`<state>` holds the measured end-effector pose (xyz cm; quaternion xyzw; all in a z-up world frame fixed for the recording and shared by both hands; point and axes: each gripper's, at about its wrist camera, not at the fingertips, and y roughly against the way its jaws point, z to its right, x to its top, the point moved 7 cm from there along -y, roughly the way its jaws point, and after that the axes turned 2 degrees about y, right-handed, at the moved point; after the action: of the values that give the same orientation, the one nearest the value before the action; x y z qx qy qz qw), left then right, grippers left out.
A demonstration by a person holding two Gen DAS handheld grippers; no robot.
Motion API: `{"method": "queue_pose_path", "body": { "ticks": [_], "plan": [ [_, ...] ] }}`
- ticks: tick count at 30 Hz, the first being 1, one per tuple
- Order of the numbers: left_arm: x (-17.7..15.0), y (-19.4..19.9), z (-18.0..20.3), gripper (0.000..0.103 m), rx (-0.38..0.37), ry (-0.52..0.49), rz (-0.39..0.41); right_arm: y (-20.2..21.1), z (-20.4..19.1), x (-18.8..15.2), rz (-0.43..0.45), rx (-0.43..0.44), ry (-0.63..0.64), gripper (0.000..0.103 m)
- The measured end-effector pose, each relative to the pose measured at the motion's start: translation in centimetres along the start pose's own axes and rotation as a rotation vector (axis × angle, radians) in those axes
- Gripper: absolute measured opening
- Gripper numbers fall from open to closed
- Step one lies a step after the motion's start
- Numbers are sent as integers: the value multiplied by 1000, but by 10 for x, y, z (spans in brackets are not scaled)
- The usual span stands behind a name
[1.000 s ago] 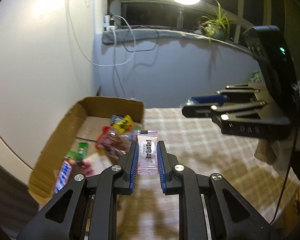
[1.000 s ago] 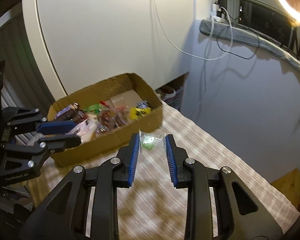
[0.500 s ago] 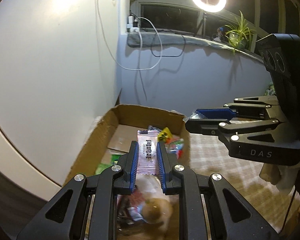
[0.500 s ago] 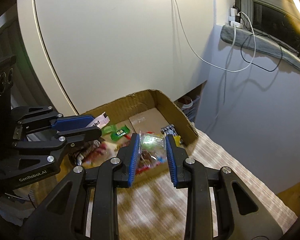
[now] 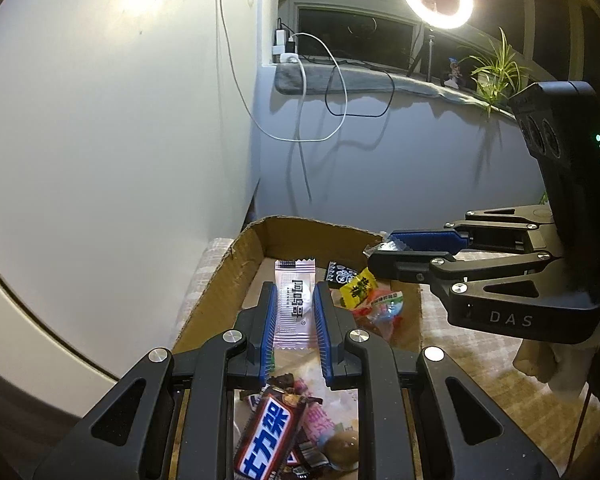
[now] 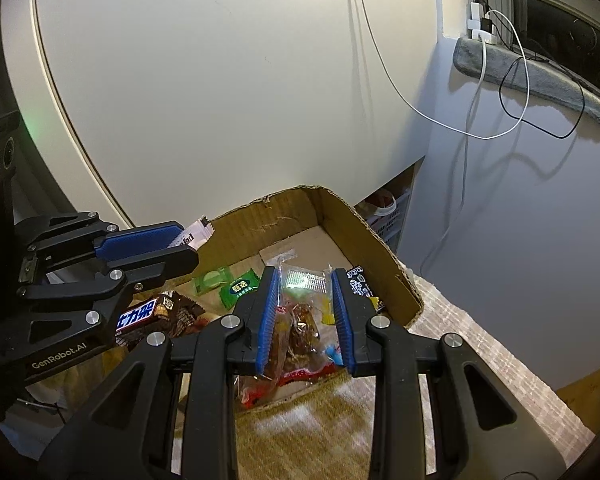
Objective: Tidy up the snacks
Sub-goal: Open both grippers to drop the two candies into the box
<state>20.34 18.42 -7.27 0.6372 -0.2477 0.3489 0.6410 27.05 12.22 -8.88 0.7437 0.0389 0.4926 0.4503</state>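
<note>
while both grippers hang over the open brown cardboard box (image 5: 220, 284), the left gripper (image 5: 296, 312) pinches a thin pale pink plastic sachet (image 5: 294, 300) by its edges; the right gripper (image 6: 304, 304) clamps a small clear crinkly packet (image 6: 303, 280). both look light, limp and slippery.

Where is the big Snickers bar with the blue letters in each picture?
Left wrist view: the Snickers bar lies at the bottom middle, inside the cardboard box, below the left gripper.
Right wrist view: the same bar is at the left middle, partly hidden behind the left gripper.
Shared landmark: the box and the white cable on the wall.
</note>
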Motion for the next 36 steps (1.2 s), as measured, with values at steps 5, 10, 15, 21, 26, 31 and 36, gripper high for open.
{"method": "queue_pose_path", "body": {
  "ticks": [5, 10, 15, 21, 26, 31, 36],
  "plan": [
    [-1, -2, -4, 19, 2, 12, -6, -8, 0, -2, -16, 6, 2, 29],
    [0, 0, -5, 19, 7, 11, -5, -11, 0, -2, -21, 3, 6, 29],
    [-1, -1, -5, 19, 15, 2, -6, -13, 1, -4, -30, 5, 4, 29],
    [0, -1, -10, 26, 31, 10, -4, -12, 6, -2, -16, -8, -5, 47],
    [1, 1, -12, 53, 38, 14, 4, -10, 5, -1, -12, -11, 0, 57],
    [2, 4, -13, 61, 49, 11, 17, -6, 6, -2, -4, -41, 8, 76],
    [2, 10, -13, 68, 54, 11, 29, 2, 9, -2, 4, -58, -2, 88]
  ]
}}
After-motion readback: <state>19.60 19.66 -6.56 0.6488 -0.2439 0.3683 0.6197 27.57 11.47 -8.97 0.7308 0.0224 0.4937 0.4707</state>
